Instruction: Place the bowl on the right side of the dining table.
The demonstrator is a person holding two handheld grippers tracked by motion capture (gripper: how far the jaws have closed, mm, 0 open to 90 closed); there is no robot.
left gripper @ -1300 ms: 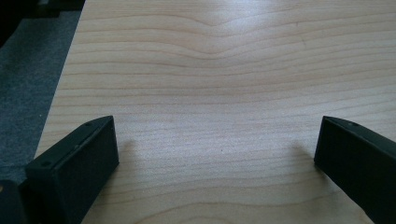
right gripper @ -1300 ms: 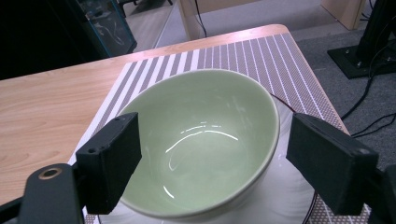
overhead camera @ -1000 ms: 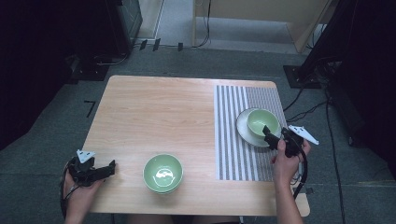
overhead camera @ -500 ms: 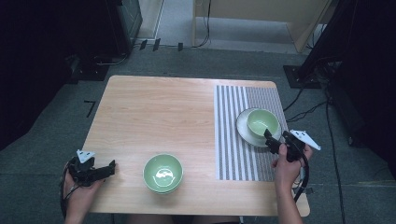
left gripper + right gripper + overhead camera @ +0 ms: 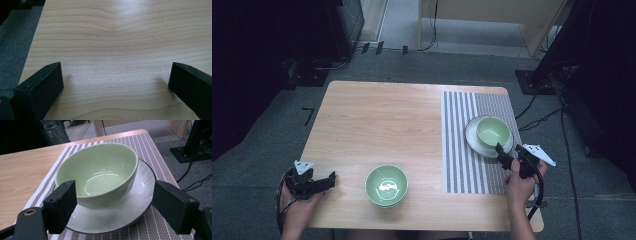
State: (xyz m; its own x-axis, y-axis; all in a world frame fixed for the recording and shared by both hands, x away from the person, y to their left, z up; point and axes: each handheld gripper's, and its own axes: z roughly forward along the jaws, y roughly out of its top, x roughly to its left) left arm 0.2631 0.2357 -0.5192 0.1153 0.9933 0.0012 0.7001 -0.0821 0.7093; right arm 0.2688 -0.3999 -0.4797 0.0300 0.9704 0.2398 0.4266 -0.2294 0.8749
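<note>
On the striped mat, a pale green ceramic bowl is nested in a white plate; the right tool is spread wide, ready for its rim. The left tool rests spread on the bare wooden surface.

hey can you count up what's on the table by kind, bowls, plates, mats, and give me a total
Bowls: 2, the bowl on the plate and the near bowl
Plates: 1, the white plate
Mats: 1, the striped mat
Total: 4

Lab: dark equipment racks, floor cables, grey carpet.
</note>
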